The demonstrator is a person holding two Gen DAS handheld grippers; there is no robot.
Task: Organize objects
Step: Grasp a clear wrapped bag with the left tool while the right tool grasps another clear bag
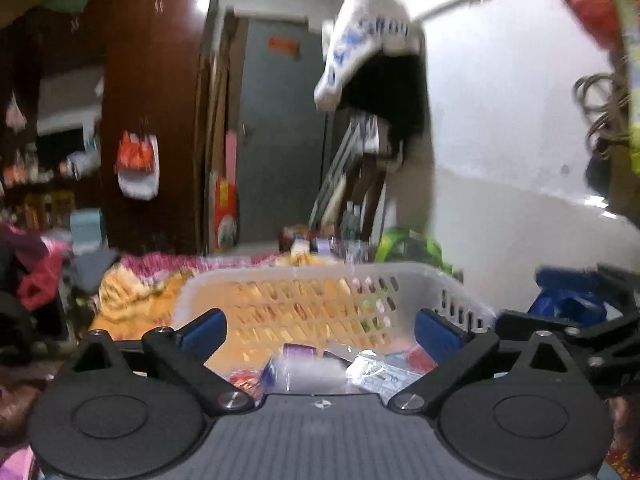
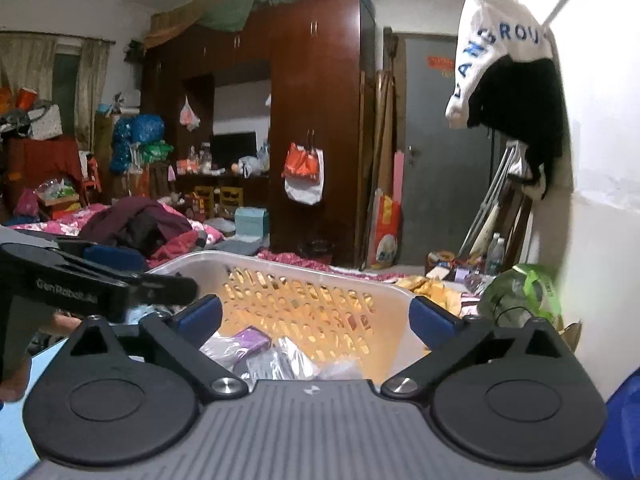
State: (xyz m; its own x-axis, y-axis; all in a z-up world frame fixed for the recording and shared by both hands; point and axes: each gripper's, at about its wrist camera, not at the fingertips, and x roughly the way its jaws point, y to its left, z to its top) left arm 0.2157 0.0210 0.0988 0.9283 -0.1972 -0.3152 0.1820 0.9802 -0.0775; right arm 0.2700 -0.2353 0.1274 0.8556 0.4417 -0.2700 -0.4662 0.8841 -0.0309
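The white basket (image 1: 320, 280) fills the foreground, its far rim at 12 o'clock, with packets (image 1: 368, 368) heaped low inside. The left gripper (image 1: 320, 334) and right gripper (image 2: 316, 320) hover side by side over its near edge, jaws spread wide, gripping nothing. A wardrobe (image 2: 316, 120) stands beyond.

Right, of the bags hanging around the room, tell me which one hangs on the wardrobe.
The orange-and-white plastic bag hangs on the dark wardrobe door. The white lettered bag hangs over by the wall, over dark clothing.
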